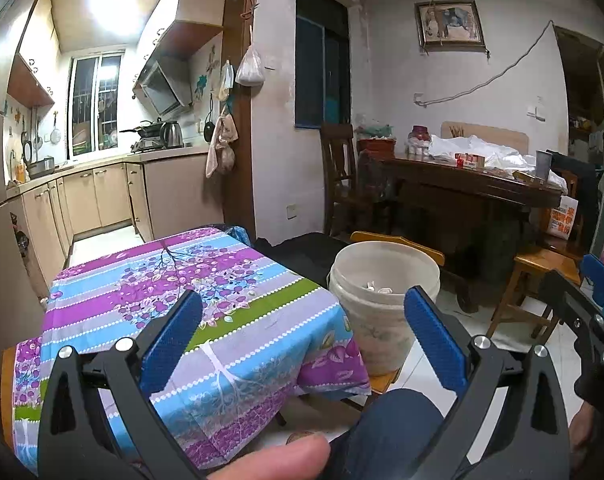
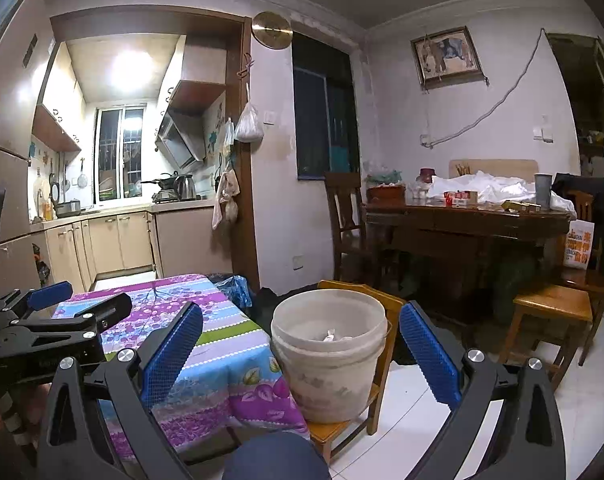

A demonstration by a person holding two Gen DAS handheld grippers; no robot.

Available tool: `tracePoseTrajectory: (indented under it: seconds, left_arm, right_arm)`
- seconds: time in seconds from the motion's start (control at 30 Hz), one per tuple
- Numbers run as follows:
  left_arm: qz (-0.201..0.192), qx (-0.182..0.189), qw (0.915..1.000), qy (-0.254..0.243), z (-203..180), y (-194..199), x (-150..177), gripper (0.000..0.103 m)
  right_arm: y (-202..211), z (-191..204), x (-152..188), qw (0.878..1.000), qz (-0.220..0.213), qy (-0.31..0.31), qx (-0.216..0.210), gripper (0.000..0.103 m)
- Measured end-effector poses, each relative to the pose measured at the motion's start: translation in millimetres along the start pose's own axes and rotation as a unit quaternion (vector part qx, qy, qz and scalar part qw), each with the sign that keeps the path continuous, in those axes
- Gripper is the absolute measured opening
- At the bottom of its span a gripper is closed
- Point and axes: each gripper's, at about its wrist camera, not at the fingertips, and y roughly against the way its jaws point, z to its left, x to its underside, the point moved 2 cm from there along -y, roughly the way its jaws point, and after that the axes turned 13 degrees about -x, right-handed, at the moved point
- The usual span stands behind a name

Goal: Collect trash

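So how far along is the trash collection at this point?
Looks nearly done. Done: white scraps lie in the bucket, and the visible tablecloth shows no litter. In hand: nothing; left tool and right tool are open and empty. Left: nothing visible.

Orange characters on a white bag point(image 2: 579, 243), not legible.

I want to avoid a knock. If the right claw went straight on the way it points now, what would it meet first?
Most likely the white bucket on the small wooden chair, which sits between the open right claw fingers. The floral tablecloth edge lies just to its left. Depth is unclear.
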Motion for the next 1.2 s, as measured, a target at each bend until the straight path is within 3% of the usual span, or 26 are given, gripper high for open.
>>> tracePoseTrajectory:
  seconds: [0.37, 0.77, 1.2]
  left_arm:
    - [-0.013, 0.017, 0.9998, 0.003, 1.0, 15.2, -5.6, 0.097]
    - [-0.066, 0.018, 0.9976, 0.016, -1.0, 27.0, -9.7, 0.097]
    - [-0.066, 0.024, 0.9975, 0.012, -3.8, 25.9, -8.3, 0.097]
  right_arm:
    - [18.7, -7.9, -2.5, 1.0, -0.021, -0.003, -0.003, 0.098]
    - [26.2, -5.8, -3.5, 0.999, -0.039, -0.01, -0.014, 0.098]
    - [19.9, -3.9, -2.1, 0.999, -0.033, -0.009, -0.019, 0.098]
